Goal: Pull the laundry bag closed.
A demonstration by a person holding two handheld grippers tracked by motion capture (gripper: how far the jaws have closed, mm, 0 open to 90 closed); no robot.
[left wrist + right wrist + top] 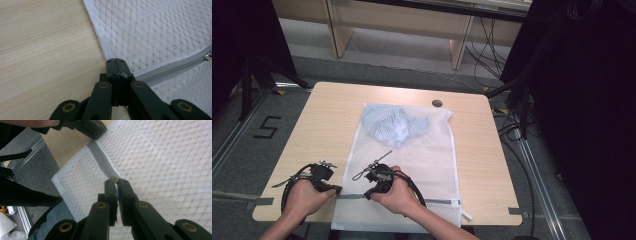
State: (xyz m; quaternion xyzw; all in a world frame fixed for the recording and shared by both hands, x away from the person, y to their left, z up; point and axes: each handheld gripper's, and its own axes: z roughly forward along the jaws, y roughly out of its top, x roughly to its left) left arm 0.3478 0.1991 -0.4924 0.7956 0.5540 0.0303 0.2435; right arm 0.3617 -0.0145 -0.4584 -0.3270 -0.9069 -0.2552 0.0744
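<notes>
left tool (116, 60): jaws together, clamped on the end of the grey zipper (175, 67) at the left hem of the white mesh bag (160, 32); judged an anchor, so the bag does not slide when the slider is drawn
right tool (116, 180): jaws clamped on the small metal zipper pull (114, 179), a thin gap between the black tips where the tab sits; judged ready to run the slider along the track
hands: in the high view the left hand (304, 197) sits at 7 o'clock of the bench and the right hand (397, 196) at 6 o'clock, the two tools near each other on one zipper line
zipper: crosses the bag's near end from 9 to 3 o'clock, close to the person's edge; its far end lies at 4 o'clock of the bag
bag: flat on the bench (312, 130), long side running 12 to 6 o'clock, near end overhanging the edge
contents: a crumpled pale blue garment (393, 125) bunched at the bag's 12 o'clock end, well apart from the zipper; judged pushed deep so no cloth snags the teeth
high view adds: whole layout, garment, a dark round hole (437, 103) in the bench at 1 o'clock
left gripper view adds: the pinch on the tape end, wood grain beside the hem, the pull far off at 3 o'clock
right gripper view adds: the tab between the tips, the other tool at 11 o'clock, grey floor beyond the edge
</notes>
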